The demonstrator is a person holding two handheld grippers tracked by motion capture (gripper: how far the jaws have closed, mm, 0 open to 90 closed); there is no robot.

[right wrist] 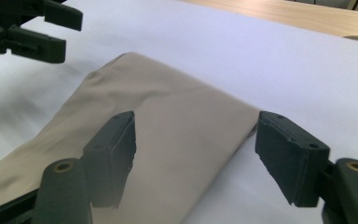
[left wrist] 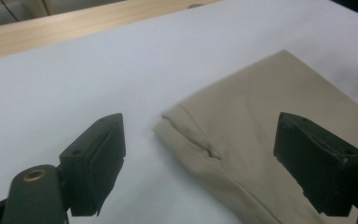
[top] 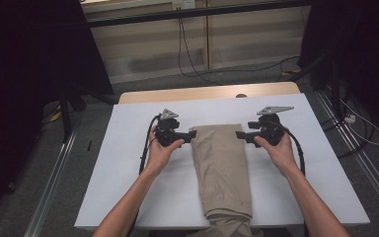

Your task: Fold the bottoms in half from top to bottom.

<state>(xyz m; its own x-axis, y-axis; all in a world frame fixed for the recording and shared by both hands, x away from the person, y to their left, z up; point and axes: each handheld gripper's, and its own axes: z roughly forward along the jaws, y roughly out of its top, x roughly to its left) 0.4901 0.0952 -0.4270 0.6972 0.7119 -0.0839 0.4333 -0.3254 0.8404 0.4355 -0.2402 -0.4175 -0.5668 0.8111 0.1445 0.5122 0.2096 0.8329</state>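
Observation:
A folded beige cloth (top: pixel 222 163) lies lengthwise on the white table cover (top: pixel 143 187), and its near end hangs over the front edge. My left gripper (top: pixel 192 136) is at the cloth's far left corner, jaws open. In the left gripper view (left wrist: pixel 200 135) that corner (left wrist: pixel 186 126) lies flat between the pads, untouched. My right gripper (top: pixel 238 135) is at the far right corner, also open. In the right gripper view (right wrist: pixel 196 135) the cloth's edge (right wrist: pixel 168 102) lies between the spread jaws, and the left gripper (right wrist: pixel 37 28) is visible beyond it.
A wooden table edge (top: pixel 207 93) runs along the far side of the white cover. Bare white surface stretches left and right of the cloth. Cables (top: pixel 187 54) trail on the floor behind the table, with metal rails (top: pixel 54 187) at both sides.

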